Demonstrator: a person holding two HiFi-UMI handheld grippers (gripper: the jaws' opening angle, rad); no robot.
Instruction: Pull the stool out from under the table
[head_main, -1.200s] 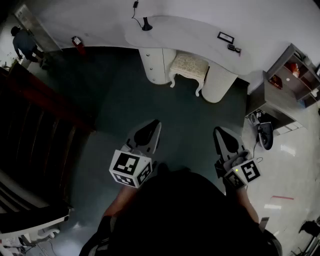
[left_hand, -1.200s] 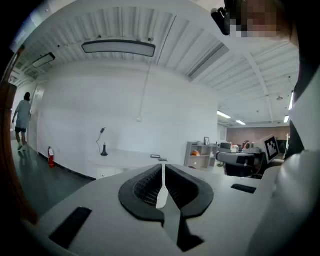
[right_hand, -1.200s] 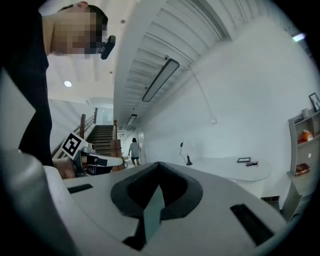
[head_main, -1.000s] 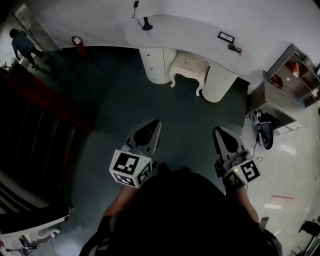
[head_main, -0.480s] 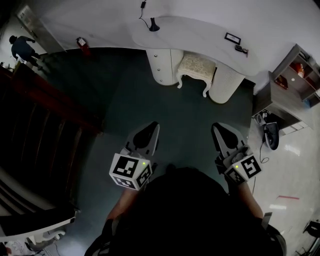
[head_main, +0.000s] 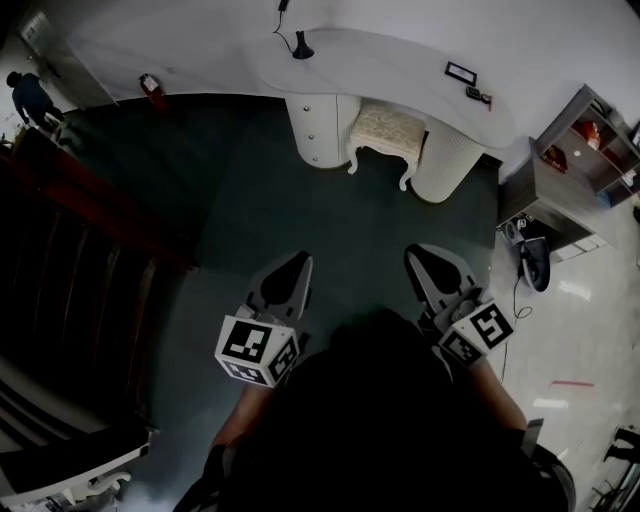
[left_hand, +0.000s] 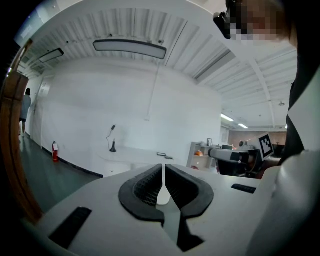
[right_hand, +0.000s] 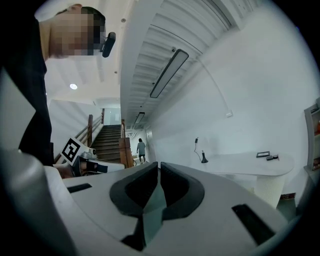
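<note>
A cream stool (head_main: 385, 132) with carved white legs stands half under the long white table (head_main: 400, 70), between its two rounded pedestals. Both grippers hang well short of it over the dark green floor. My left gripper (head_main: 297, 262) is shut and empty, pointing toward the table. My right gripper (head_main: 418, 256) is also shut with nothing in it. In the left gripper view the left gripper (left_hand: 163, 167) has its jaws pressed together, and the table (left_hand: 132, 156) shows far ahead. The right gripper view shows the right gripper (right_hand: 158, 167) closed, with the table (right_hand: 245, 165) at right.
A grey shelf unit (head_main: 575, 165) stands right of the table, with cables and a dark object (head_main: 530, 262) on the pale floor beside it. A wooden stair railing (head_main: 80, 215) runs along the left. A person (head_main: 27, 97) walks far left. A lamp (head_main: 299, 47) stands on the table.
Both grippers and the view have advanced toward the table. The stool and table sit slightly nearer in the picture. The distant person has walked further left. Both jaws stayed shut.
</note>
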